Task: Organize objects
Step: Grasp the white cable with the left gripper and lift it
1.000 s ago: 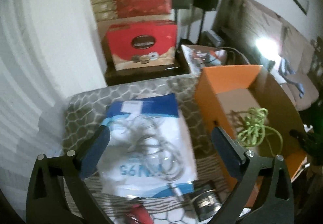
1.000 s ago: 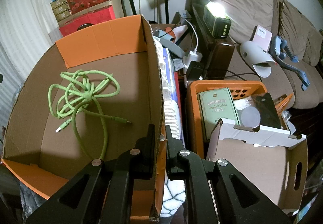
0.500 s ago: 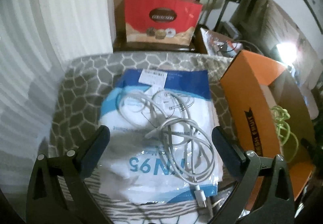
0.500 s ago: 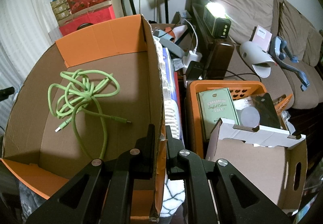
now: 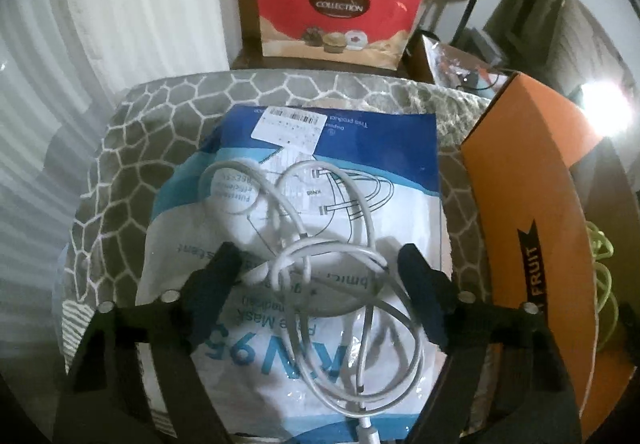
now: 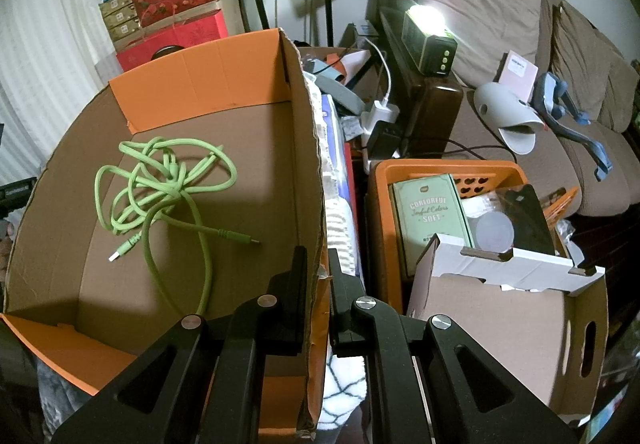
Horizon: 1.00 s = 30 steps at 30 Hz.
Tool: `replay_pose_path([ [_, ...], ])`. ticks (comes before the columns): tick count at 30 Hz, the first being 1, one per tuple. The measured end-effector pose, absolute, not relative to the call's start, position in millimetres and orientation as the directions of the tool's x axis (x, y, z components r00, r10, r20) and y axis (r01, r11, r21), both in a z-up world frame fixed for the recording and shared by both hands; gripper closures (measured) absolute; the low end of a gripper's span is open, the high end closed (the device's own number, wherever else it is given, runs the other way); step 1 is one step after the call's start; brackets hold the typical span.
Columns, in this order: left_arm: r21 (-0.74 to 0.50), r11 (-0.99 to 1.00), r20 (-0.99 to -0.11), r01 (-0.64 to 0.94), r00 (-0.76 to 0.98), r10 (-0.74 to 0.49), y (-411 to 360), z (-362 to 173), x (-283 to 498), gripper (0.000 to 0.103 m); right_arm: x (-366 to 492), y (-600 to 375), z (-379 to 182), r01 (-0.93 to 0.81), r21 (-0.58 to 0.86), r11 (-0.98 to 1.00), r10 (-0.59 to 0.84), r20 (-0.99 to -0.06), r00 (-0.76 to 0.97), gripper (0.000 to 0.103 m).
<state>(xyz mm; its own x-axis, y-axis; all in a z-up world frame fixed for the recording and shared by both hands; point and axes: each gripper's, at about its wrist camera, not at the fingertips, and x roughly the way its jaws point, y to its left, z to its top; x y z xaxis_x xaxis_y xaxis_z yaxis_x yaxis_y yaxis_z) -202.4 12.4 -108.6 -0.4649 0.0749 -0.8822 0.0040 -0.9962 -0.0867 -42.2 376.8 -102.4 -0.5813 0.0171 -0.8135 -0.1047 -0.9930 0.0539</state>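
Note:
A tangled white cable (image 5: 320, 244) lies on a blue and white KN95 mask pack (image 5: 344, 140) on a grey honeycomb blanket (image 5: 132, 148). My left gripper (image 5: 320, 268) is open, its fingers on either side of the cable's knot, close above the pack. My right gripper (image 6: 318, 264) is shut on the right wall of the orange cardboard box (image 6: 308, 132). A green cable (image 6: 160, 184) lies coiled on the box floor. The box's orange outer side shows in the left wrist view (image 5: 520, 180).
A red gift bag (image 5: 340, 16) stands behind the blanket. To the right of the box are an orange basket (image 6: 452, 168) with a green book, a white and brown carton (image 6: 512, 308), a lamp (image 6: 428, 36) and a sofa (image 6: 500, 24).
My left gripper has come down and forward over the mask pack until the white cable's knot lies between its open fingers. My right gripper has kept still on the box wall.

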Motion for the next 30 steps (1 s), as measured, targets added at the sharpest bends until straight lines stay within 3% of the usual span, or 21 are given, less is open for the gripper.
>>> replay_pose_path([
  [7, -0.141, -0.99, -0.864, -0.024, -0.485, 0.135, 11.0, -98.3, -199.6, 0.045, -42.4, 377.0, -102.7, -0.105, 0.053, -0.993, 0.018, -0.813, -0.582, 0.095],
  [18, -0.216, -0.974, -0.811, -0.075, -0.542, 0.221, 9.9, -56.8, -184.3, 0.047, -42.5, 376.5, -103.0, -0.105, 0.052, -0.993, 0.019, -0.813, -0.582, 0.095],
  [30, -0.298, -0.915, -0.726, -0.273, -0.558, 0.403, 69.3, 4.4, -173.4, 0.047, -42.6, 376.2, -103.0, -0.106, 0.052, -0.993, 0.019, -0.813, -0.582, 0.095],
])
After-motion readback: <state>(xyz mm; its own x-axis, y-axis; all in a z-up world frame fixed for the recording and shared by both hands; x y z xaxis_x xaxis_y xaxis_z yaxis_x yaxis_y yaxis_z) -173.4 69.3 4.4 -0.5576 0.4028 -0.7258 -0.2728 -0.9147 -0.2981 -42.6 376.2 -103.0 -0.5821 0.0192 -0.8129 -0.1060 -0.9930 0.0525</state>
